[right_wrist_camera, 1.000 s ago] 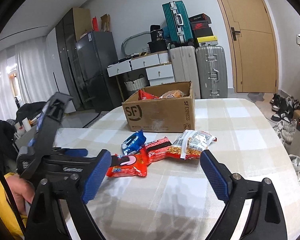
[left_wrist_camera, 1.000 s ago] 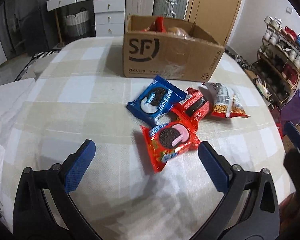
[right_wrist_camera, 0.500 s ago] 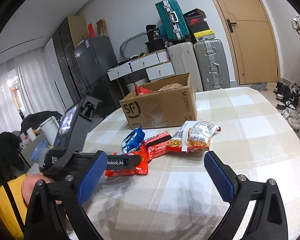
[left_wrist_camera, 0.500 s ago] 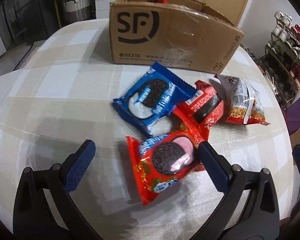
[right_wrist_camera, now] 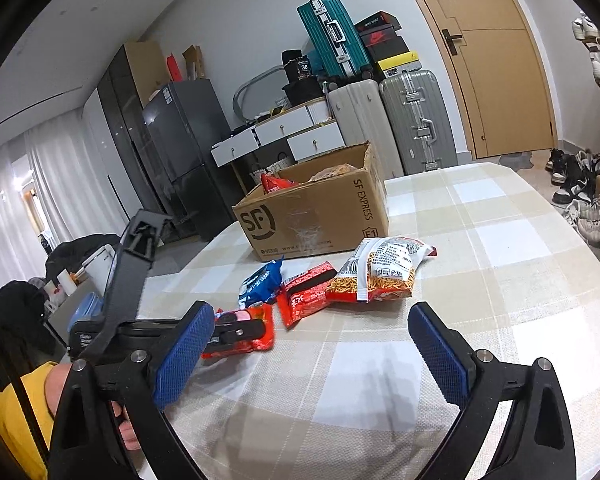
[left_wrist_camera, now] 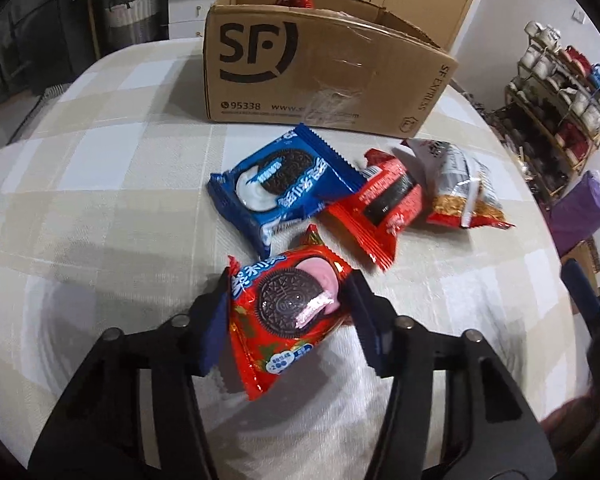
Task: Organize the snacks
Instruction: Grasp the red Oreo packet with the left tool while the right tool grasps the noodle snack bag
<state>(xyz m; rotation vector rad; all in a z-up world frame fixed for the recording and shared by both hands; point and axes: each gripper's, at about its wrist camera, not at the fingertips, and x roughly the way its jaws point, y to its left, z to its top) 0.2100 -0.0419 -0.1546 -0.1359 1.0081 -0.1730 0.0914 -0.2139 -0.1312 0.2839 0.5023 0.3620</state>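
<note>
Left gripper (left_wrist_camera: 286,308) jaws have just been closing and are now pinching the red cookie pack (left_wrist_camera: 288,312) lying on the checked table (left_wrist_camera: 100,208), near the cardboard box (left_wrist_camera: 320,76); right gripper (right_wrist_camera: 312,352) is hovering wide, holding nothing

Snack packets (left_wrist_camera: 376,204) before box (left_wrist_camera: 324,76)
</note>
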